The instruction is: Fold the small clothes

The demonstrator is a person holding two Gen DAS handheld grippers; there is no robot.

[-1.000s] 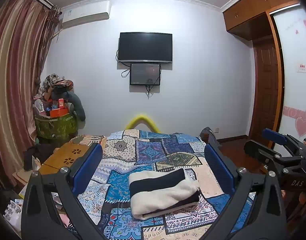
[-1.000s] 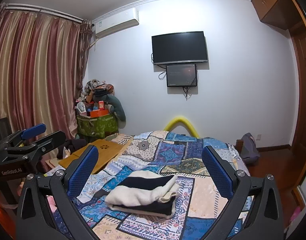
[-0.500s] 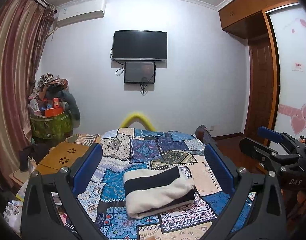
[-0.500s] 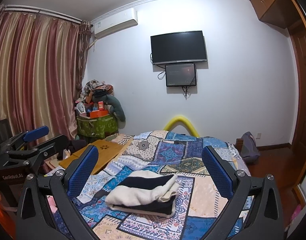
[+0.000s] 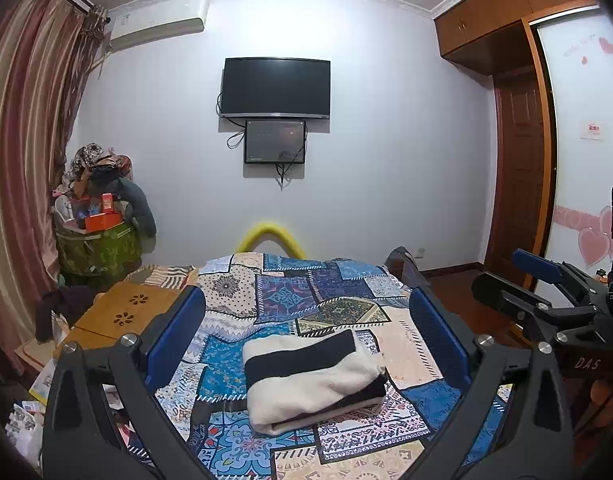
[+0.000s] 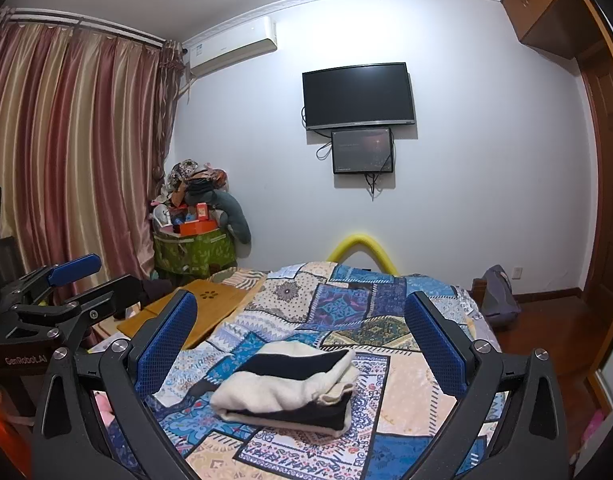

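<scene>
A folded cream-and-black garment (image 5: pixel 314 380) lies in a compact bundle on the patchwork quilt (image 5: pixel 286 292) of a bed. My left gripper (image 5: pixel 306 304) hovers above and short of it, open, blue pads wide apart and nothing between them. In the right wrist view the same garment (image 6: pixel 290 384) lies just beyond my right gripper (image 6: pixel 302 312), which is also open and empty. Each gripper shows in the other's view: the right gripper (image 5: pixel 510 284) at the bed's right side, the left gripper (image 6: pixel 86 280) at its left. Neither touches the cloth.
A wooden lap table (image 6: pixel 194 308) rests at the bed's left edge. A green basket (image 6: pixel 194 252) piled with items stands in the corner by the curtain (image 6: pixel 66 160). A yellow foam tube (image 5: pixel 268 234) arches at the bed's far end. A bag (image 6: pixel 498 296) sits on the floor to the right.
The left wrist view has swung slightly, so the room sits a little further left in frame. The garment has not moved, and both grippers stay open.
</scene>
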